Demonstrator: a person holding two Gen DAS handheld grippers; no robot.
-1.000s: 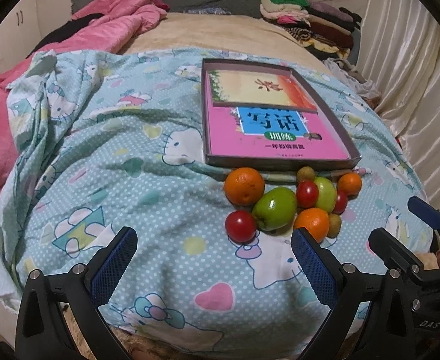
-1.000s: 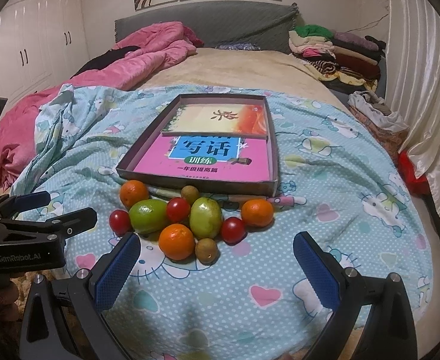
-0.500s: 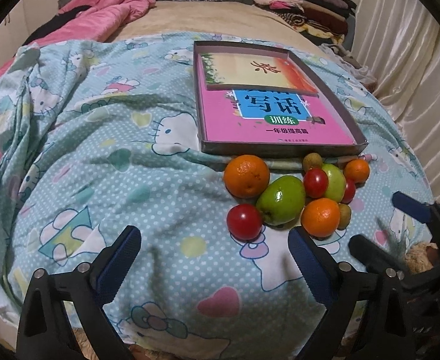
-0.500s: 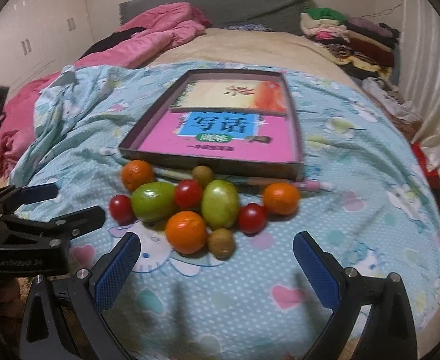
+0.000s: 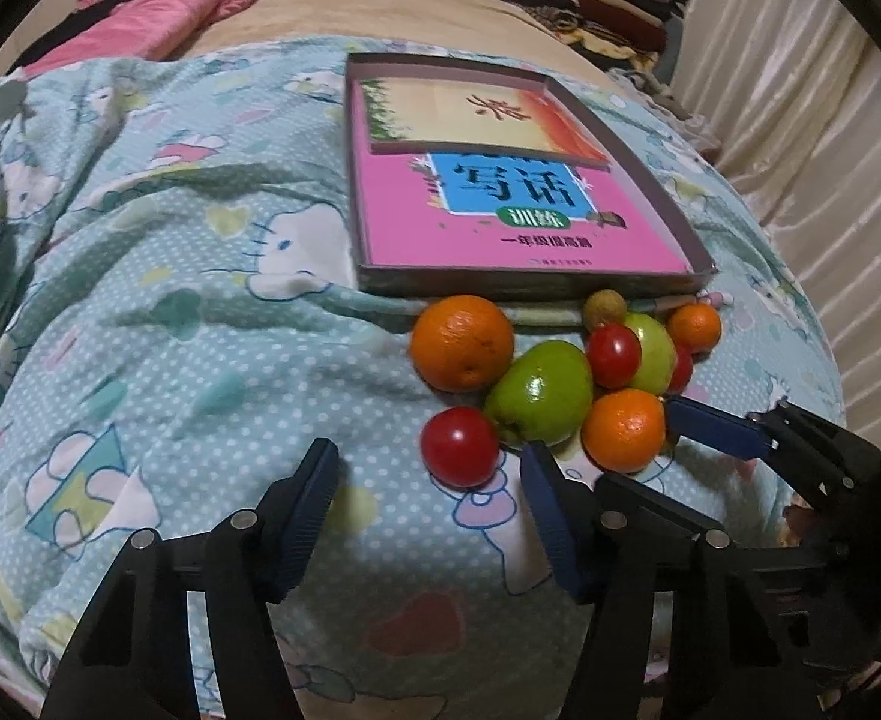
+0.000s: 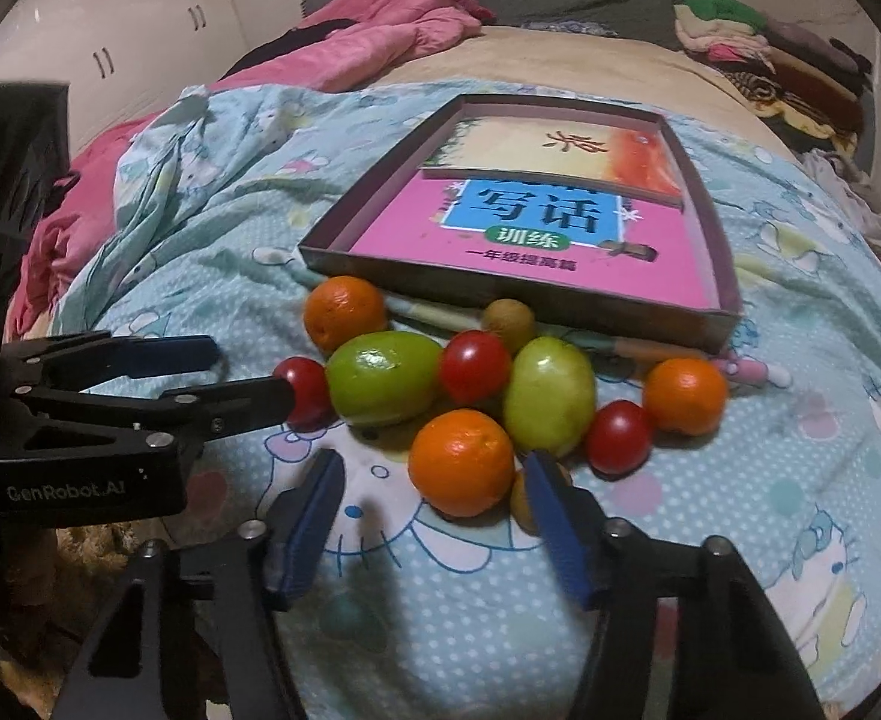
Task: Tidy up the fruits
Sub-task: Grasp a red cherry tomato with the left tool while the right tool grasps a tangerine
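Note:
A cluster of fruit lies on the blue Hello Kitty quilt in front of a shallow box [image 5: 374,285] holding a pink book [image 5: 500,228]. It has oranges [image 5: 462,342] [image 6: 461,461], green apples [image 5: 541,391] [image 6: 383,377], red tomatoes [image 5: 460,446] [image 6: 619,435] and small brown fruits [image 6: 508,315]. My left gripper [image 5: 428,504] is open and empty, just short of the nearest tomato. My right gripper [image 6: 434,516] is open and empty, its jaws either side of the near orange, close below it.
Pink bedding [image 6: 380,36] lies at the far left of the bed and folded clothes [image 6: 758,42] are stacked at the far right. A curtain [image 5: 800,90] hangs on the right. White wardrobe doors [image 6: 110,42] stand at the left.
Both grippers have moved forward and down toward the fruit, and their jaws have narrowed. The fruit and box have not moved.

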